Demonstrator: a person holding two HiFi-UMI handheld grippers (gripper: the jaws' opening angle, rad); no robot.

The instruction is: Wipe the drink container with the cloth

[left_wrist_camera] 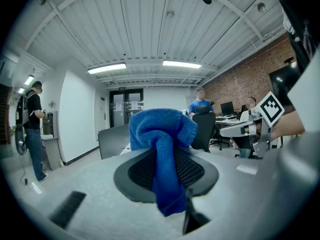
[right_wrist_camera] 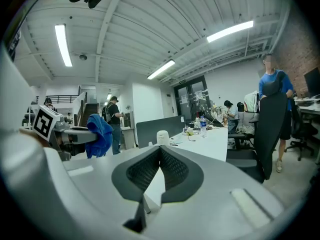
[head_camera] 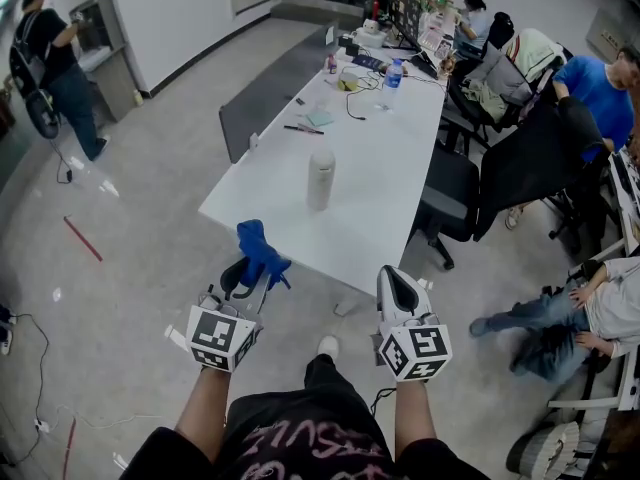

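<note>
A tall white drink container point(head_camera: 320, 179) stands upright near the front end of the long white table point(head_camera: 395, 148); its top also shows in the right gripper view point(right_wrist_camera: 162, 137). My left gripper point(head_camera: 258, 268) is shut on a blue cloth point(head_camera: 260, 251), which bunches up above the jaws and hangs down between them point(left_wrist_camera: 165, 159). My right gripper point(head_camera: 397, 286) is shut with nothing in it, its pads meeting point(right_wrist_camera: 160, 160). Both grippers hover short of the table's near edge, apart from the container.
Farther along the table lie a water bottle point(head_camera: 393, 74), cables and small items. Black office chairs point(head_camera: 450, 193) and seated people point(head_camera: 590, 88) line the right side. A grey divider panel point(head_camera: 270, 93) runs along the left. A person point(head_camera: 55, 68) stands at the far left.
</note>
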